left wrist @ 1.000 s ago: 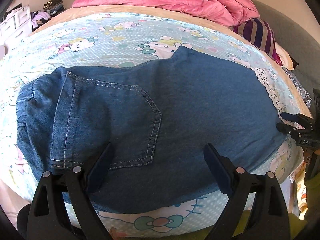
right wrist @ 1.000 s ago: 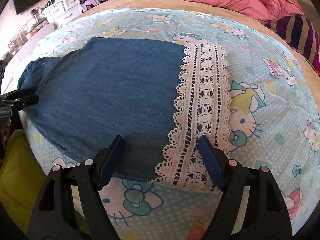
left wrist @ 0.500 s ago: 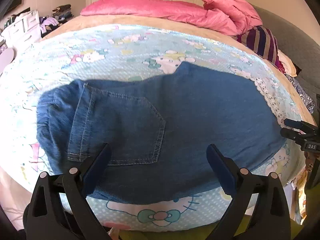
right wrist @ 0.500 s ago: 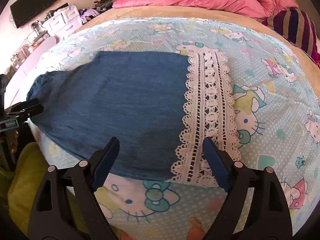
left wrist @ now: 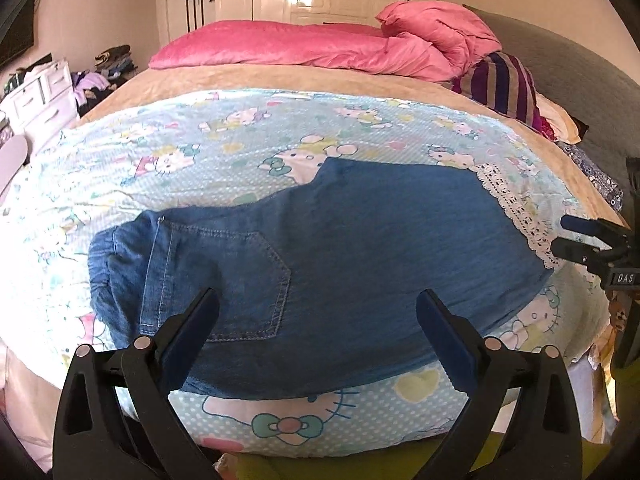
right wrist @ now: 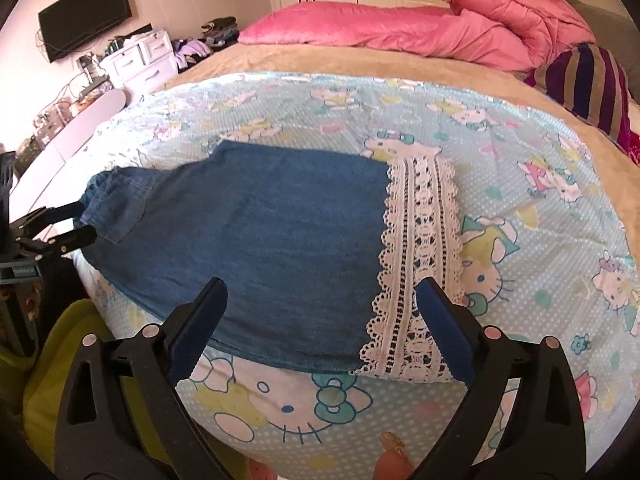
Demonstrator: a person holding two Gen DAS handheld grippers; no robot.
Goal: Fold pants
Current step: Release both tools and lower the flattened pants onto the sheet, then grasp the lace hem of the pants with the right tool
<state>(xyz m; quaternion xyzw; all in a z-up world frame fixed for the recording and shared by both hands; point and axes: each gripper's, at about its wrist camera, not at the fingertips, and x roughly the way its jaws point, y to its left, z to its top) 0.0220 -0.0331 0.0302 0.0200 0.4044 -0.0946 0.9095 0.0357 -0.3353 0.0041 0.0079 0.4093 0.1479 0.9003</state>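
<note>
Though the work looks partly done, the pants (left wrist: 360, 248) lie flat on the bed (left wrist: 248, 152), on its cartoon-cat sheet and close to the near edge. They appear already doubled lengthwise, one leg laid over the other, since only a single leg width and one back pocket (left wrist: 224, 284) show. By my judgement what remains is the crosswise folding, bringing the hem toward the waist, perhaps more than once. Their long axis runs side to side along the near edge of the bed: the gathered waistband (left wrist: 104, 264) points toward the left side, and the white lace hem (right wrist: 416, 264) points toward the right. Neither tool holds anything. The left hand-held gripper (left wrist: 316, 316) hangs over the pocket end with its fingers spread wide apart, and the right hand-held gripper (right wrist: 320, 304) hangs over the hem end, likewise spread wide, with the lace just between its fingers but not touched as far as I can tell. A pink duvet (left wrist: 320, 48) and a striped cushion (left wrist: 504, 84) sit well apart at the head of the bed.
</note>
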